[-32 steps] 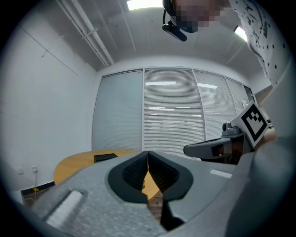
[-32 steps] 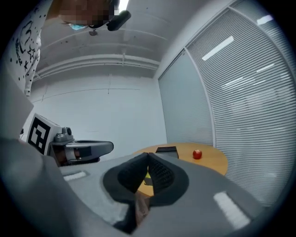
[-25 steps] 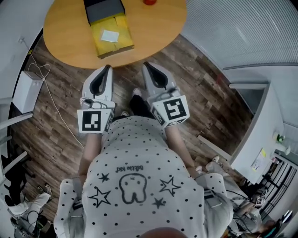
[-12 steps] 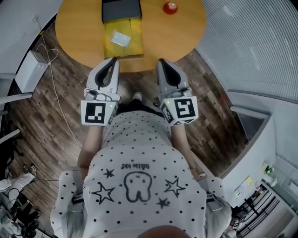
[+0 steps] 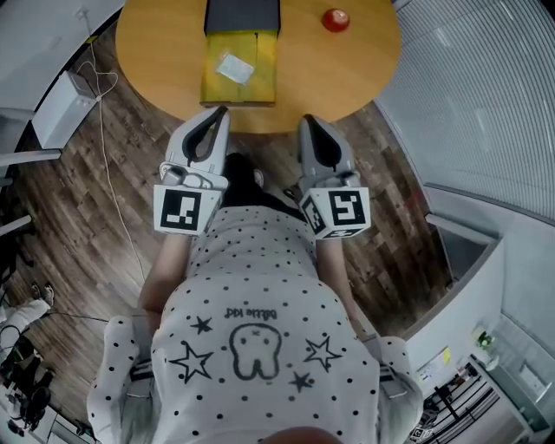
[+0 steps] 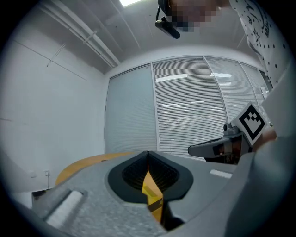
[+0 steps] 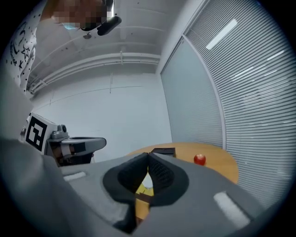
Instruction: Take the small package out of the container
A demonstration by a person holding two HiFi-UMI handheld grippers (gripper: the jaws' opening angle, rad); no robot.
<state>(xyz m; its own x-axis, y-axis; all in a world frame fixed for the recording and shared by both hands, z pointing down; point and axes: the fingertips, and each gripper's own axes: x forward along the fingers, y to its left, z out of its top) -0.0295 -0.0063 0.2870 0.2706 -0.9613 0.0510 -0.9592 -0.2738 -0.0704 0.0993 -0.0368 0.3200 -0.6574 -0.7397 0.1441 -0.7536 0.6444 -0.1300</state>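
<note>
**Item 1, small package** (image 5: pixel 234 67). A flat, pale, roughly square packet. It lies slightly askew near the middle of the container's yellow floor.
- Handling, as judged: light, thin, and probably soft or crinkly.
- It is likely to slide on the smooth lining rather than lift.
- Best taken at a free edge or corner, pinched across its thickness.
- It does not look fragile; what is inside it is unknown.

**Item 2, container** (image 5: pixel 211 82). A shallow yellow tray or open box on the round wooden surface (image 5: pixel 347 69), close to the near edge.
- Contents: that 1 packet and nothing else visible.

**Item 3, dark box** (image 5: pixel 243 16). It sits against the far end of the container. Whether the 2 are joined cannot be told, and its inside is not shown.

**Item 4, red round object** (image 5: pixel 336 19). It is on the surface, well apart from the container, to its right.

**Item 5, left hand-held gripper** (image 5: pixel 218 111). The jaws are pressed together with nothing between them. It is held roughly level, just short of the surface edge and in line with the container.

**Item 6, right hand-held gripper** (image 5: pixel 309 120). The jaws are likewise pressed together and empty. It is beside the left one, near the surface edge.

**Status, as judged:** the package is not yet touched, and the jaws must spread before any grasp.
</note>
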